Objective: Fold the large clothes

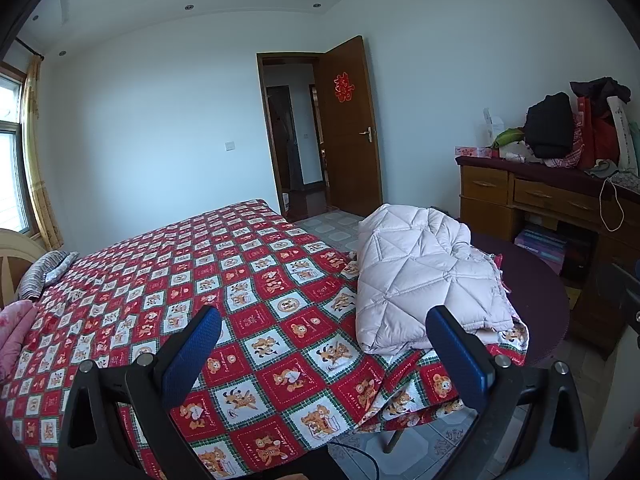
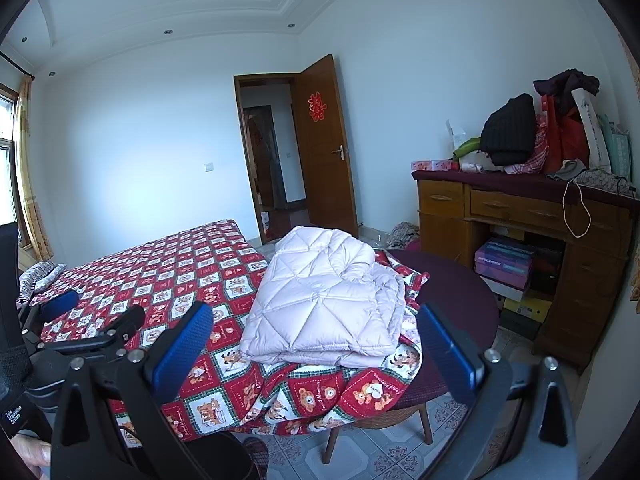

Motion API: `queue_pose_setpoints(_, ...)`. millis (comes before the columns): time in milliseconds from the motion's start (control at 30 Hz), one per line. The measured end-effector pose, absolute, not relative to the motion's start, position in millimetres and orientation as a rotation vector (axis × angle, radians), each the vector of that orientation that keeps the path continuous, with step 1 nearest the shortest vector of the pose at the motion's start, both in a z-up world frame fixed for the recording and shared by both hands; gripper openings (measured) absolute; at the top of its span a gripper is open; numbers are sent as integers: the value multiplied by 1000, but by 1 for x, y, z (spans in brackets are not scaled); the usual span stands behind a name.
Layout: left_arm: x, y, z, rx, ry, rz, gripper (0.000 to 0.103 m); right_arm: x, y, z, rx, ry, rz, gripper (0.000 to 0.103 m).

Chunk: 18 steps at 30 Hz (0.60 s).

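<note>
Blue-padded fingers of the left gripper (image 1: 322, 354) spread wide in the foreground of the left wrist view, holding nothing, above a bed (image 1: 168, 280) covered in a red, white and green cartoon-bear cloth. From the right wrist view, the right gripper (image 2: 316, 346) is likewise spread wide and empty, with the left gripper visible at its far left. Ahead of both lies a pale pink quilted jacket (image 2: 324, 300), loosely folded into a thick bundle at the bed's corner, where the cloth drapes onto a dark round stool (image 2: 456, 292). Behind stand a cluttered wooden desk (image 2: 516, 216) and an open brown door (image 2: 324, 148).
</note>
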<state>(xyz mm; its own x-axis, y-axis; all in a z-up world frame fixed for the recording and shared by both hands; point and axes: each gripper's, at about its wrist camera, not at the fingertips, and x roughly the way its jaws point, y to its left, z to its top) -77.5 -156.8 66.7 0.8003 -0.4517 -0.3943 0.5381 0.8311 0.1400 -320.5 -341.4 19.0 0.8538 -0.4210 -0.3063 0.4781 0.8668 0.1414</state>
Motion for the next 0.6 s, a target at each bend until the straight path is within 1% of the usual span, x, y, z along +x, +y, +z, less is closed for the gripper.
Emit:
queue_pose_setpoints(400,-72,-154,69,223,383,-564,102,-321,-340,19,219,273,-475,103)
queue_pose_setpoints(600,-71,-154,68,240,362,-554,102,-320,-340,16,225,278,-471,103)
